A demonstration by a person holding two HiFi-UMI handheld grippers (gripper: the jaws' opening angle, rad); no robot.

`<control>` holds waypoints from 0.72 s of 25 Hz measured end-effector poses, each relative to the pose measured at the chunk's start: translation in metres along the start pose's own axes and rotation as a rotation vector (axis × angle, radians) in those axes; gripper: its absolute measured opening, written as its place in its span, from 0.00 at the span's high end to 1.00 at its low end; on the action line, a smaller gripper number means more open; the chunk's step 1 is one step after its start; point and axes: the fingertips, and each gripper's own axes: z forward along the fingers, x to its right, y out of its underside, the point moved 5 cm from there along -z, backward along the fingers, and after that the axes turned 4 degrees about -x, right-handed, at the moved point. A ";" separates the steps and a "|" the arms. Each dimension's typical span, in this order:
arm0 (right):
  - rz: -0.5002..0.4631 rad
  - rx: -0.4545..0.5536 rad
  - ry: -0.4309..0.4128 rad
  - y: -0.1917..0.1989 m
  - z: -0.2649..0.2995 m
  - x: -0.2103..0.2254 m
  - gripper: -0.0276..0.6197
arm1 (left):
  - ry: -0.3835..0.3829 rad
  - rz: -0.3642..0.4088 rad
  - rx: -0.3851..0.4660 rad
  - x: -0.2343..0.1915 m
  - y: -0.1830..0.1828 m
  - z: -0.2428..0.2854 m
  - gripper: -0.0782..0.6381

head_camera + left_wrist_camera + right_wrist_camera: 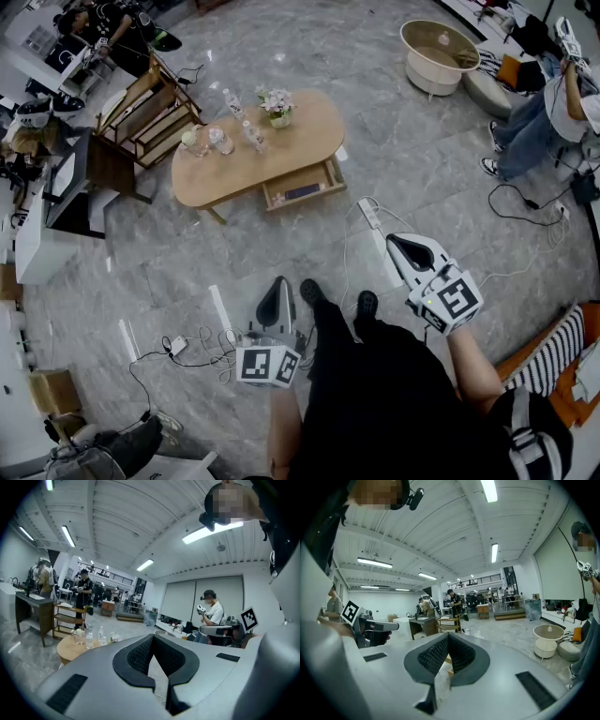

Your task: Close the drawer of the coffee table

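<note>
Grey left tongs (pixel 277 284) and grey right tongs (pixel 396 241) are both pinched together, empty. Well ahead, the open light-wood drawer (pixel 302 192) juts from the oval wooden worktop (pixel 309 127) straight toward them. By my judgement, the right tongs are nearer.

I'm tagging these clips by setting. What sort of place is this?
Probably an open lab or studio staged as a living room: a wooden coffee table stands on a wide tiled floor, a power strip and cables trail across it, and strip lights line a bare industrial ceiling.
</note>
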 end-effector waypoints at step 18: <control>-0.023 0.050 -0.049 -0.008 -0.003 0.003 0.94 | -0.041 0.009 0.006 0.008 -0.004 0.000 0.87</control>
